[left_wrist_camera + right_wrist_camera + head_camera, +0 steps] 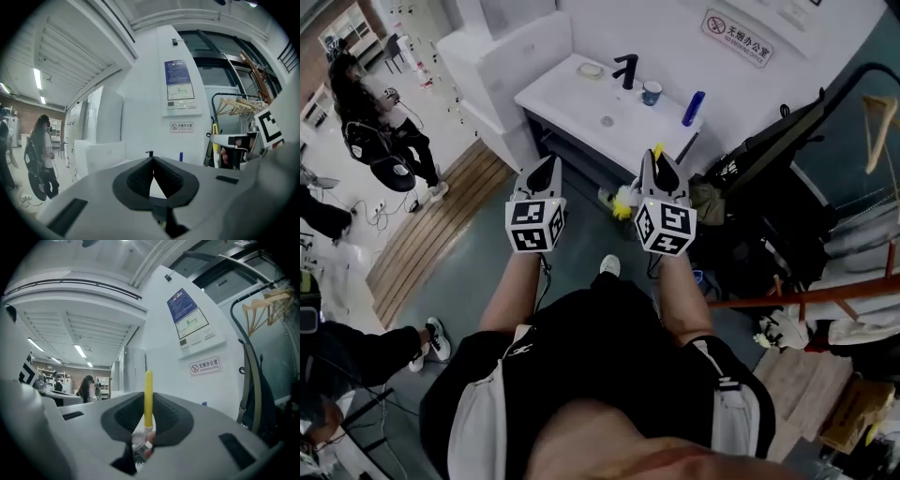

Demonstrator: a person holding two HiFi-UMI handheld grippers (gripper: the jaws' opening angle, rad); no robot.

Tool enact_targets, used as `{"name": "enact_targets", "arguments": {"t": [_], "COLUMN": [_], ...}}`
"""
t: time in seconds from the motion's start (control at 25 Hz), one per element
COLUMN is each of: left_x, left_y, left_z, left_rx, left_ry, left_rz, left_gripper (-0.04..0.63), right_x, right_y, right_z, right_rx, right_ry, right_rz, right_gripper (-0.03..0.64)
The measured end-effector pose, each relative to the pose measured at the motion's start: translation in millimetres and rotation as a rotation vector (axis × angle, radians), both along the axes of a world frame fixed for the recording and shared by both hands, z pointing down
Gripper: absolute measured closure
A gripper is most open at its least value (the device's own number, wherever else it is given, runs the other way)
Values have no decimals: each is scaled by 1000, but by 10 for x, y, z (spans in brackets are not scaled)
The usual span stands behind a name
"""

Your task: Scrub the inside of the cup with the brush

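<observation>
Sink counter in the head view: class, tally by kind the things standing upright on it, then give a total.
Black faucet: 1
Cup: 1
Blue bottle: 1
Total: 3

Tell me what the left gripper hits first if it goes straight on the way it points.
Probably the white sink counter. The shut, empty left gripper lines up with the black tap standing on it. There is still a gap to cross, and depth is hard to judge.
</observation>
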State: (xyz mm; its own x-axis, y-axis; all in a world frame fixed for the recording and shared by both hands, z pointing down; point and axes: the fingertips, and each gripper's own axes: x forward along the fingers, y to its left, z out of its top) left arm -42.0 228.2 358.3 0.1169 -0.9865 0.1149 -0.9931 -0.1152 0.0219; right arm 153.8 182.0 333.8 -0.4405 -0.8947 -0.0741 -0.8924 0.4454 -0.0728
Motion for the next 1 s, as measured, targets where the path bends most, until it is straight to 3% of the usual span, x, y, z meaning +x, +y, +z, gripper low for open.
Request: {"name": "enact_targets", "arguments": {"t": [0.56, 1.0], "left_x": [275, 549], "left_y": [-2102, -2993], "left_z": [48, 228], "left_rx": [-59, -111], "left_ry": [-14, -22], "left_rz": [33, 89], "left_gripper": [581, 581], "right_x": [238, 448], "right_y": [-1992, -2806], "right_z": [45, 140], "right_rx": [-44, -80], "right_ry": [1, -2], "right_rz": [13, 45], "right_gripper": [560, 561]}}
